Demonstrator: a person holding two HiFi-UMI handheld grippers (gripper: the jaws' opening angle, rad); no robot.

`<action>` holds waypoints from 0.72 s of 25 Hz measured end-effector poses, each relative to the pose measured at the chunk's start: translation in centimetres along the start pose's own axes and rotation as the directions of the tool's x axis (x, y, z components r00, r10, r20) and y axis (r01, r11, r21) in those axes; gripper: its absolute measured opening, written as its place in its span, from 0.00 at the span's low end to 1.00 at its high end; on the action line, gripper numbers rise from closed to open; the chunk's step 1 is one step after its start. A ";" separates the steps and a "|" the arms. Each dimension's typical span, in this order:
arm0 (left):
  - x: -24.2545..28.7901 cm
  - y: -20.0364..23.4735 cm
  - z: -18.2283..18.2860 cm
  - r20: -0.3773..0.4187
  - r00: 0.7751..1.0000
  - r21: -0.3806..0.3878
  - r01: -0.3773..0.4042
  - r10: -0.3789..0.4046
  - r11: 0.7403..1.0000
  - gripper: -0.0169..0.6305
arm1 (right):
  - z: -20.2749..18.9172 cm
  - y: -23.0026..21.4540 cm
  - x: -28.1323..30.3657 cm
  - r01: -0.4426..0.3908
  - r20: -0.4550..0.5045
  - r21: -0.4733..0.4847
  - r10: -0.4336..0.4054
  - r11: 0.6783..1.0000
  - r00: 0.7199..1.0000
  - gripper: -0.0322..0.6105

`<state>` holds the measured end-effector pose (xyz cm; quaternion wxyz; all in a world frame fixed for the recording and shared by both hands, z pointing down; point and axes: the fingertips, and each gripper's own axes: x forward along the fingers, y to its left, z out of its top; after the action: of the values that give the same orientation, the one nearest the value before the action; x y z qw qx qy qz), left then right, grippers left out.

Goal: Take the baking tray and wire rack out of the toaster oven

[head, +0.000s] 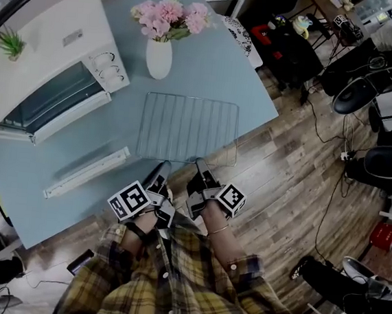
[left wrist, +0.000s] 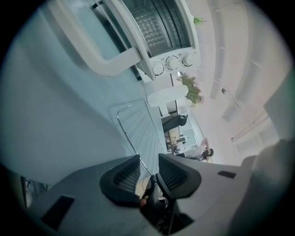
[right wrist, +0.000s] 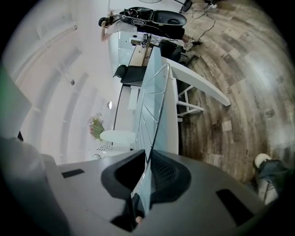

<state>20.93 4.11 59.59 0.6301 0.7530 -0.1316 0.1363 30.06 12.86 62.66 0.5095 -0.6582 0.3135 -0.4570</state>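
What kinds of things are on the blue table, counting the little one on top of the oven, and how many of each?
toaster oven: 1
wire rack: 1
vase of pink flowers: 1
small green plant: 1
Total: 4

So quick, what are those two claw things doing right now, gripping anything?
Left gripper: open, with the edge of the wire rack between its jaws but not clamped.
Right gripper: closed on the wire rack's near edge.
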 end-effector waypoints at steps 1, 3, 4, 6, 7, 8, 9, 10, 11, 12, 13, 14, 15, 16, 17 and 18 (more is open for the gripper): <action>-0.1 -0.1 0.0 0.001 1.000 0.003 0.003 -0.003 1.000 0.21 | 0.0 -0.2 0.0 0.002 0.003 0.006 -0.002 1.000 1.000 0.09; -0.3 -0.2 -0.1 0.002 1.000 0.011 0.009 -0.009 1.000 0.21 | -0.1 -0.7 0.1 0.003 0.009 0.022 -0.003 1.000 1.000 0.09; -0.4 -0.2 0.0 0.002 1.000 0.013 0.011 -0.012 1.000 0.21 | -0.1 -1.0 0.2 0.007 0.011 0.027 -0.008 1.000 1.000 0.09; -0.7 -0.2 0.0 0.004 1.000 0.010 0.015 -0.015 1.000 0.21 | -0.1 -1.6 0.1 0.006 0.014 0.033 -0.007 0.999 1.000 0.11; -0.8 -0.2 -0.1 0.005 1.000 0.008 0.018 -0.018 1.000 0.20 | -0.1 -1.7 0.0 0.001 0.015 0.040 -0.001 0.999 1.000 0.14; -1.0 -0.3 -0.1 0.005 1.000 0.006 0.021 -0.021 1.000 0.20 | -0.1 -1.7 -0.1 -0.006 0.015 0.048 0.005 0.999 1.000 0.17; -1.2 -0.3 -0.2 0.007 1.000 0.007 0.024 -0.024 1.000 0.21 | -0.2 -1.6 -0.2 -0.014 0.015 0.054 0.013 0.998 1.000 0.19; -1.4 -0.4 -0.2 0.008 1.000 0.011 0.026 -0.026 1.000 0.20 | -0.2 -1.5 -0.4 -0.020 0.014 0.056 0.019 0.998 1.000 0.19; -1.5 -0.4 -0.2 0.011 1.000 0.017 0.026 -0.026 1.000 0.20 | -0.3 -1.4 -0.5 -0.025 0.014 0.056 0.024 0.998 1.000 0.19; -1.7 -0.4 -0.2 0.014 1.000 0.024 0.026 -0.026 0.999 0.20 | -0.4 -1.3 -0.7 -0.030 0.013 0.053 0.030 0.998 0.999 0.19; -2.0 -0.5 -0.3 0.017 0.999 0.030 0.027 -0.028 0.999 0.20 | -0.5 -1.1 -1.0 -0.036 0.012 0.050 0.036 0.998 0.999 0.19; -2.2 -0.6 -0.3 0.021 0.999 0.035 0.031 -0.031 0.999 0.21 | -0.6 -0.9 -1.2 -0.041 0.010 0.046 0.040 0.998 0.999 0.19; -2.4 -0.8 -0.3 0.025 0.999 0.039 0.036 -0.037 0.999 0.20 | -0.8 -0.7 -1.5 -0.044 0.007 0.037 0.044 0.998 0.999 0.19; -2.6 -1.0 -0.3 0.030 0.999 0.041 0.042 -0.044 0.998 0.20 | -0.9 -0.5 -1.8 -0.046 0.002 0.027 0.046 0.999 0.999 0.19; -2.9 -1.3 -0.3 0.036 0.998 0.042 0.051 -0.052 0.998 0.20 | -1.2 -0.2 -2.1 -0.049 -0.005 0.017 0.049 0.999 0.999 0.19; -3.1 -1.5 -0.2 0.043 0.997 0.045 0.060 -0.062 0.997 0.20 | -1.4 0.0 -2.4 -0.051 -0.012 0.008 0.051 0.999 0.999 0.19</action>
<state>18.57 4.62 57.07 0.6143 0.7731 -0.1197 0.1030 27.84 14.43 62.02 0.5216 -0.6452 0.3317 -0.4491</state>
